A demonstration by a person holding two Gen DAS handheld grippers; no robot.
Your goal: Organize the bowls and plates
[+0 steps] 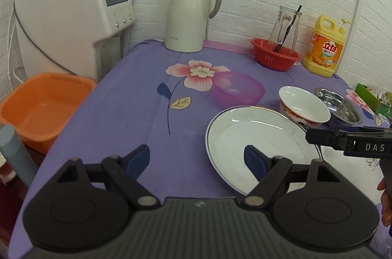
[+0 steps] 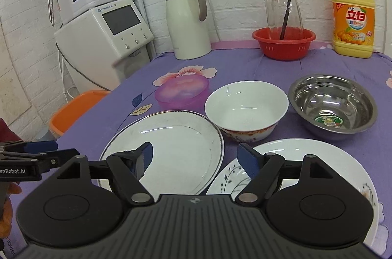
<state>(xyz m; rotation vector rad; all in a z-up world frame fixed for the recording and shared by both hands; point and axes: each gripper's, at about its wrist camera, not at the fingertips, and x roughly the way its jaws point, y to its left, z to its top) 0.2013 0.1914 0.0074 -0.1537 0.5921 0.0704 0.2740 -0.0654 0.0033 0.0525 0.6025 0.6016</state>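
Both tongs are held agape, empty, above the worktop [image 2: 257, 63]; left tongs [image 1: 197, 162]; right tongs [image 2: 194, 157]; white plate [image 2: 171, 148] lies beneath.

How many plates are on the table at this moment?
2. The silver-rimmed plate lies front left, before the purple bowl; the leaf-patterned plate lies front right, its near part hidden by the tool.

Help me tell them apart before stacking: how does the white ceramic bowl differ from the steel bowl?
The white ceramic bowl is glossy white with a red patterned band outside; the steel bowl is bare reflective metal. The steel bowl has a green sticker inside; the ceramic bowl's inside is plain. The ceramic bowl sits nearer the purple bowl. Both stand upright and empty.
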